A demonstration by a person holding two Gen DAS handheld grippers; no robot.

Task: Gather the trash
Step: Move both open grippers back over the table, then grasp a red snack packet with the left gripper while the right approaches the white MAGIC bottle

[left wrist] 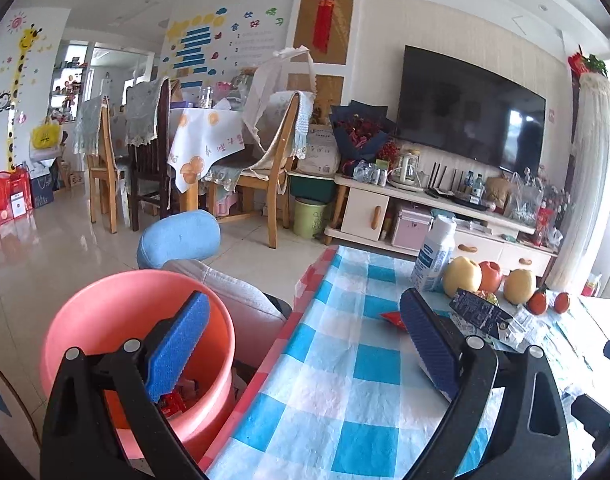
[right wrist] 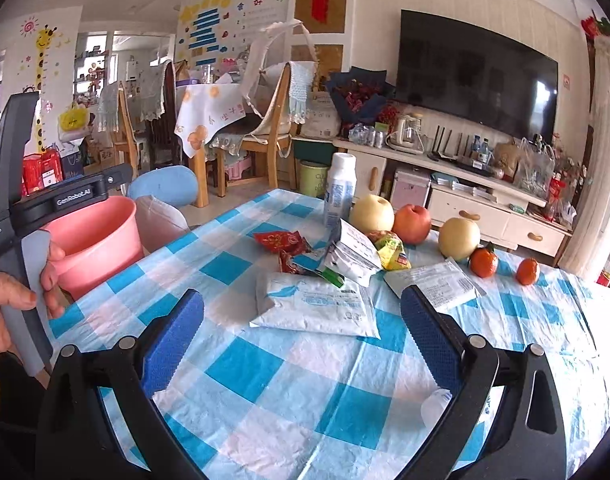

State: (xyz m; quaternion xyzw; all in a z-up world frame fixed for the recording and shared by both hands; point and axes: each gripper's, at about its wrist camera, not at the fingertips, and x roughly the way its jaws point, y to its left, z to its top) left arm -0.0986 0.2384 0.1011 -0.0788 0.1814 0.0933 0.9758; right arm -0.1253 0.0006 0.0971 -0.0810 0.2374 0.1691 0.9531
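A: Where is the trash?

B: Most of it lies in a loose heap on the blue-and-white checked tablecloth [right wrist: 265, 376]. Nearest the right gripper [right wrist: 301, 340] is a flat white pouch with blue print [right wrist: 313, 306]. Behind it a red wrapper [right wrist: 281, 240], a crumpled white packet [right wrist: 355, 254] and a yellow wrapper [right wrist: 391, 250] overlap each other. Another flat white sachet [right wrist: 435, 282] lies just to the right of the pile.

A: And the bin?

B: A pink bucket [left wrist: 117, 320] stands beside the table's left edge, lower than the tabletop. A few red scraps [left wrist: 175, 402] lie at its bottom.

A: What are the claws doing?

B: The right one stands spread wide, blue pads apart, nothing between them; it hangs over the cloth just short of the white pouch. The left gripper [left wrist: 301, 344] is also gaping and empty, one finger over the bucket's mouth, the other over the table's edge. In the right wrist view a hand [right wrist: 13, 292] grips that left tool's handle, beside the bucket.

A: What else is on the table?

B: A white bottle with a blue label [right wrist: 339, 194] stands behind the heap. To its right sit a pale pear [right wrist: 371, 214], a red apple [right wrist: 413, 224], a second pear [right wrist: 459, 238] and two small tangerines [right wrist: 483, 262], in a row. From the left wrist view a dark blue carton [left wrist: 479, 312] lies tilted in front of the fruit.

A: Beyond the table?

B: A television [left wrist: 469, 120] on the wall above a white cabinet [left wrist: 369, 208], and wooden dining chairs [left wrist: 273, 176] farther left.
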